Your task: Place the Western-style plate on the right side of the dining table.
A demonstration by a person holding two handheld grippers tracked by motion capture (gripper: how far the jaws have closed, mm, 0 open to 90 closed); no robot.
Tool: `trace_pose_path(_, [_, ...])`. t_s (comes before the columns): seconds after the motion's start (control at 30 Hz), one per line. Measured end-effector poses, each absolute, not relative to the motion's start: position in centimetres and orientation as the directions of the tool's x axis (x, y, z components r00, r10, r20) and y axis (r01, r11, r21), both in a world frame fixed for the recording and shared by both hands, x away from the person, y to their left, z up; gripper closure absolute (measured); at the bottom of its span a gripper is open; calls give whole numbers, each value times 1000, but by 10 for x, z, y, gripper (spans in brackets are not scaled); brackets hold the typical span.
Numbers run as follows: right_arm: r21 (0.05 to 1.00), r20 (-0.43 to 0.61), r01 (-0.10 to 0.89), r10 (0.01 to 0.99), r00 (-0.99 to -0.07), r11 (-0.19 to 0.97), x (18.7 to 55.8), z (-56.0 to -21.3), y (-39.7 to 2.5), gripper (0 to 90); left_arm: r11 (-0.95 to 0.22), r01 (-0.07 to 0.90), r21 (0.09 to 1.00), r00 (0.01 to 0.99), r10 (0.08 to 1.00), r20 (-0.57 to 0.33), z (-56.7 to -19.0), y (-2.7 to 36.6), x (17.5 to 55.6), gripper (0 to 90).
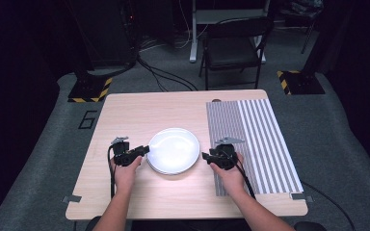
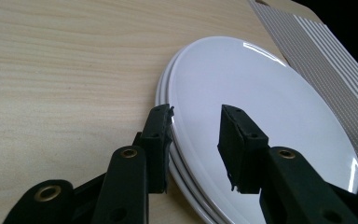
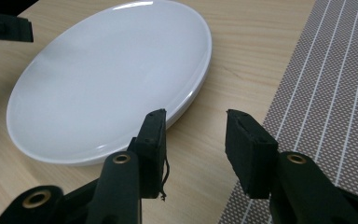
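1. plates (image 1: 173,150), white and stacked, sit near the middle of the table (image 1: 139,113), just left of the striped mat (image 1: 260,139); in the left gripper view (image 2: 261,107) at least three rims show one under another.
2. nearest the person, both forearms come in from the table's near edge, each hand wrapped around a gripper.
3. left gripper (image 1: 144,150) sits at the stack's left rim; in its own view (image 2: 196,140) its fingers (image 2: 161,140) stand apart, one at the outer edge of the rims and the other above the top plate's face, holding nothing.
4. right gripper (image 1: 205,156) lies just right of the stack, over the mat's left edge; in its own view (image 3: 193,144) its fingers (image 3: 249,149) are spread, one close to the plate rim (image 3: 121,79) and the other over the mat (image 3: 326,93), bare wood between them, gripping nothing.
5. farther off, beyond the table's far edge, a black folding chair (image 1: 233,48) stands on the grey carpet.
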State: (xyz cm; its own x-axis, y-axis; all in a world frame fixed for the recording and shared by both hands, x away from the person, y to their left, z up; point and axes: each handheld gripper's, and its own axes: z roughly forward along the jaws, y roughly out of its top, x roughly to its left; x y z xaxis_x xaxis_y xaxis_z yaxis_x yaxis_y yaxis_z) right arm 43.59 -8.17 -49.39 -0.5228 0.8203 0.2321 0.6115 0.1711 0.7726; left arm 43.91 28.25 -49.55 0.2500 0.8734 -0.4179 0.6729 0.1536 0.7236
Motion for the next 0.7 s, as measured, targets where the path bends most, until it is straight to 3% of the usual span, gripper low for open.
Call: trace_pose_path(0.7, [714, 380, 696, 795, -473, 73, 452, -496, -75, 687, 190, 708, 680, 253, 830, -496, -503, 289, 441, 763])
